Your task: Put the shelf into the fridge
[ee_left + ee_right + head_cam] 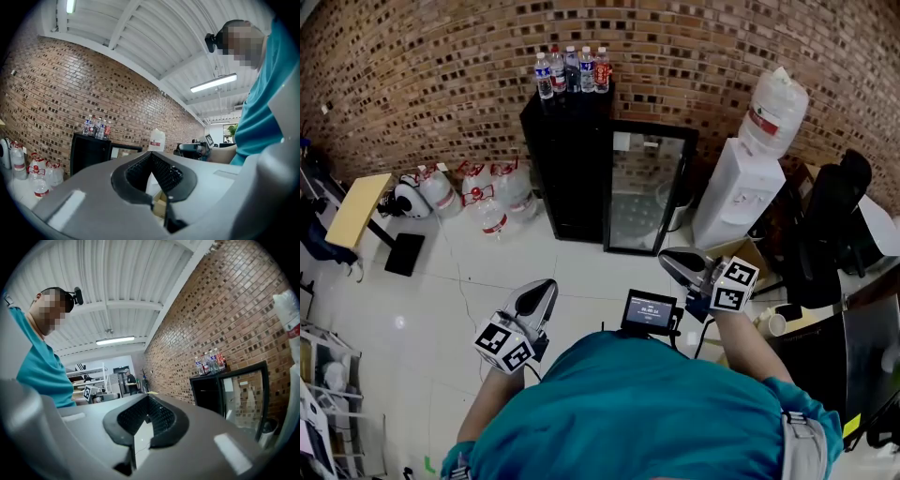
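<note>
The black fridge point(570, 169) stands against the brick wall ahead of me, with its glass door point(649, 187) at its right side; whether the door is swung open I cannot tell. No shelf shows clearly in any view. My left gripper point(546, 287) is held at chest height, left of centre, shut with nothing in it. My right gripper point(667, 259) is held at the right, also shut and holding nothing. In the left gripper view the jaws point(151, 154) point toward the fridge point(90, 152). In the right gripper view the closed jaws point(147, 398) face left of the fridge point(208, 394).
Several water bottles point(572, 70) stand on the fridge top. A white water dispenser point(739, 192) is right of the fridge, water jugs point(478, 192) on the floor left of it. A wooden table point(358, 208) is far left, a dark office chair point(830, 220) and a cardboard box point(742, 251) at right.
</note>
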The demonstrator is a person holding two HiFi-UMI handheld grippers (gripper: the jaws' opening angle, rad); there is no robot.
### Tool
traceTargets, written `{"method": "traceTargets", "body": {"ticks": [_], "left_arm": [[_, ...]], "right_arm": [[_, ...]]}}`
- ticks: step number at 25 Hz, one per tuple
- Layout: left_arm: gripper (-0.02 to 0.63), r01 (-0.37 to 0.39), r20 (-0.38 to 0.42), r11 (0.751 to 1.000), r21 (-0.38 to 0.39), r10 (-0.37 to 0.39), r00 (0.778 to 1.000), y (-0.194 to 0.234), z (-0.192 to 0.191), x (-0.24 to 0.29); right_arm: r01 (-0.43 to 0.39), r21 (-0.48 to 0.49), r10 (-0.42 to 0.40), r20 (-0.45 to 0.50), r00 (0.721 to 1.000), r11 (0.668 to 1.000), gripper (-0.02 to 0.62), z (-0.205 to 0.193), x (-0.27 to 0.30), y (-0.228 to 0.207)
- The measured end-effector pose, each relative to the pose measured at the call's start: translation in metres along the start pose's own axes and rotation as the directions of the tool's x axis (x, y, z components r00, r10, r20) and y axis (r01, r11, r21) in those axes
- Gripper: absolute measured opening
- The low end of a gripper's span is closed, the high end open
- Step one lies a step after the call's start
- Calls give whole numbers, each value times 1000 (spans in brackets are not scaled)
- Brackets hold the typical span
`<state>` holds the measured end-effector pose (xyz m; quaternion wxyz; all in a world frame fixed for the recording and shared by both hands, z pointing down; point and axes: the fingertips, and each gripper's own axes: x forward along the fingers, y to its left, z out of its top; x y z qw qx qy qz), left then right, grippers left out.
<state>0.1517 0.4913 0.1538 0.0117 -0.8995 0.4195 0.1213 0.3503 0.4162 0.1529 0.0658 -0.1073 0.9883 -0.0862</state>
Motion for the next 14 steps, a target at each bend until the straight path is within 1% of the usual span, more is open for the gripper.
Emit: {"method": "traceTargets", "body": {"ticks": [3,8,14], "left_arm": [[2,-7,-4,1000,-20,7,1000,0,-3,1],[2,1,-3,1000,-10,-1,1000,-3,-2,8],[3,-2,-5,1000,-18,2,1000,-4,-5,12]], "right_arm": [[4,1,-4,-2,1000,1000,0,-1,-1,0],[2,-1,-2,-9,1000,1000,0,0,-5,-4],[-2,-10,2,-12,1000,1000,0,1,-9,-6]]}}
